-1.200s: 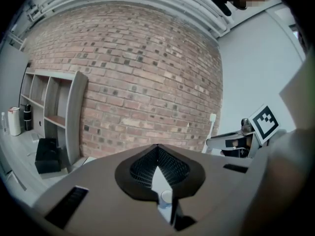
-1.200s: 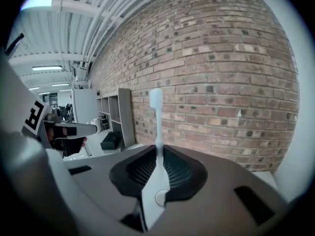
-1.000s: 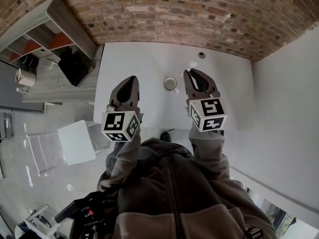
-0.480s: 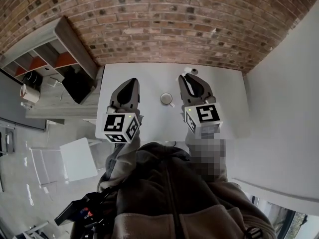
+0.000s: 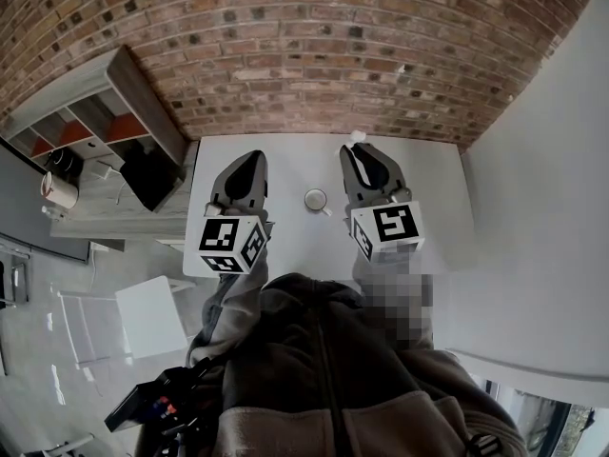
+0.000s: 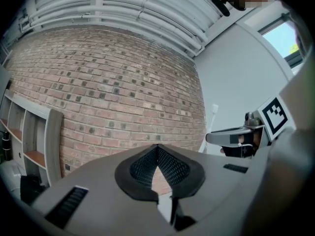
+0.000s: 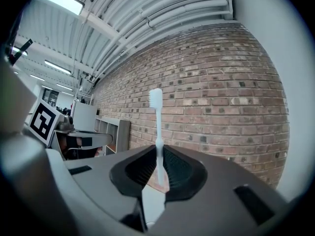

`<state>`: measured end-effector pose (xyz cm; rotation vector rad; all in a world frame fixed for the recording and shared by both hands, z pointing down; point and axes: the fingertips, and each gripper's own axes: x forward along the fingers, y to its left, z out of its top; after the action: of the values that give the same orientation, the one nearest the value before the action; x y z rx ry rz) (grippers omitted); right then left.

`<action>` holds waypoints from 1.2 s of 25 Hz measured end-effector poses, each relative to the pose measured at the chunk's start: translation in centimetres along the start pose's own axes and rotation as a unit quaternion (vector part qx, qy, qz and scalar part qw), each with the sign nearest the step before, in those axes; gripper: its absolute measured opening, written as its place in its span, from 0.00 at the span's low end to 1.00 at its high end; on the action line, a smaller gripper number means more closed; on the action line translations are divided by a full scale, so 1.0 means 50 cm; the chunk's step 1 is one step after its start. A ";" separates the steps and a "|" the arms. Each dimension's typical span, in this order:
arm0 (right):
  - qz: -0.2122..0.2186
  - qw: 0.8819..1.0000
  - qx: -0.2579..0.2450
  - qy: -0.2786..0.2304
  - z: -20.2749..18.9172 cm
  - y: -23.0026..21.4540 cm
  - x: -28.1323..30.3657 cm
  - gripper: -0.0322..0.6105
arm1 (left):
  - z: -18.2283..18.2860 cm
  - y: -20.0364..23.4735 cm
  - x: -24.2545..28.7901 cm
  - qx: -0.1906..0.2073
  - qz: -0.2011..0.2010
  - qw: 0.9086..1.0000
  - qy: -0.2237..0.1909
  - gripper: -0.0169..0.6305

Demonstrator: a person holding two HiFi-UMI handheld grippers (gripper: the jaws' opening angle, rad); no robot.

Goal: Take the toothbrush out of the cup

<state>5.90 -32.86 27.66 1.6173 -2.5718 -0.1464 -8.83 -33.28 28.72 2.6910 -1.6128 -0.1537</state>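
Clamped low on its handle in the right tongs (image 7: 158, 157): white toothbrush (image 7: 156, 127), upright, bristles at the top, set against the brick wall (image 7: 211, 97) in the right gripper view. Already out of the cup (image 5: 315, 199), judging from the head view, with that cup left alone on the white counter (image 5: 428, 193), between the two tongs and near neither tip. Left tongs (image 6: 157, 154) clenched on nothing, tips meeting, held off to the left of the cup. Removal step therefore looks done or all but done. Probably next: carrying the toothbrush aside and laying it on the counter, or simply holding it clear. Calls for a steady squeeze, since so thin a handle could swivel between the pads, and for a slow lowering to the right, well away from the cup's rim. Farther out: brick wall along the far edge of the counter, open shelf unit (image 5: 105, 112) at far left. No brand, label or legible writing on toothbrush or cup; only black-and-white square patterns on the marker cubes (image 5: 388, 227), nothing to read as words.
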 end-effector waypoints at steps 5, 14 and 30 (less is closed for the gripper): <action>0.002 1.000 0.000 -0.001 0.001 0.001 0.001 0.12 | -0.002 -0.001 0.004 -0.001 -0.001 1.000 0.002 0.03; 0.005 1.000 -0.003 0.000 -0.006 -0.001 0.007 0.12 | -0.007 0.001 0.010 0.000 -0.004 1.000 0.007 0.03; 0.006 1.000 0.009 0.004 -0.025 -0.011 0.002 0.12 | -0.025 -0.009 0.015 0.004 -0.004 1.000 0.025 0.03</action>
<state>6.49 -33.23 28.83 1.6043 -2.5834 -0.1162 -7.97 -33.79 29.90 2.6840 -1.5936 -0.0787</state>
